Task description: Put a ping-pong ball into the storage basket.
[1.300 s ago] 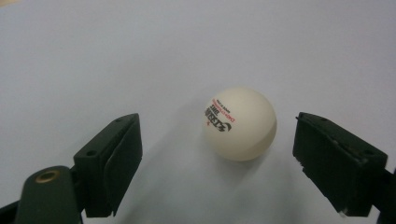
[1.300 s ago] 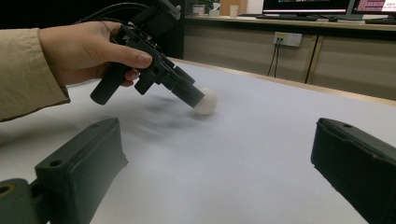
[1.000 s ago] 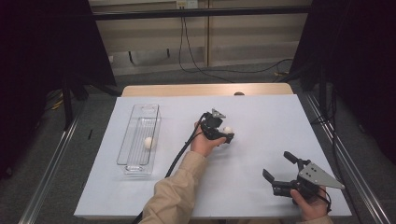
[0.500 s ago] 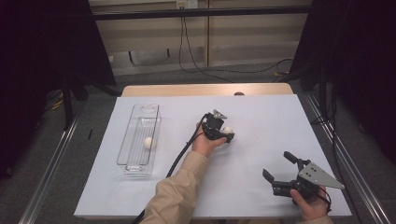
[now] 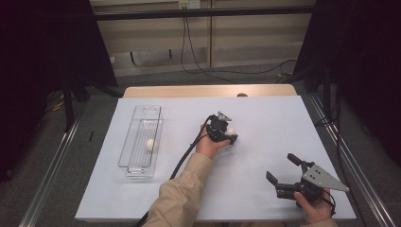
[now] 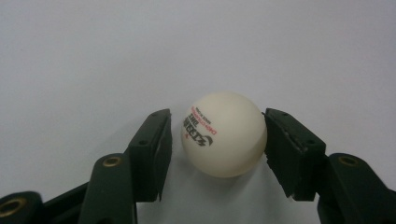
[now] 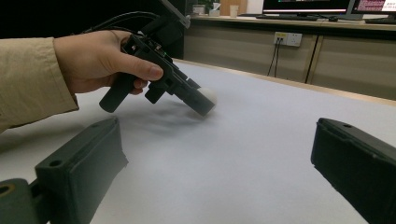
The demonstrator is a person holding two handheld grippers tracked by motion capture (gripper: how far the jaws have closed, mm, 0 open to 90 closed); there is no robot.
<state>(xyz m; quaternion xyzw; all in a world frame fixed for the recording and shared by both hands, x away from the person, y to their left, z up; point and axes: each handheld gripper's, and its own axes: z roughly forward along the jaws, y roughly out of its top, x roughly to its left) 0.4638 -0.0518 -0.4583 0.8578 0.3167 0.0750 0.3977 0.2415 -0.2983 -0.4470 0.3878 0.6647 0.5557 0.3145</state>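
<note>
The left gripper sits at the desk centre, tilted down, its jaws around a white ball that rests on the white sheet. The jaws have just been closing: the right jaw touches the ball, the left one stands just apart, so nothing is clenched yet. The right gripper hovers at about 4 o'clock from the ball, well apart, jaws released and wide. A clear tray at 9 o'clock holds a second ball.
</note>
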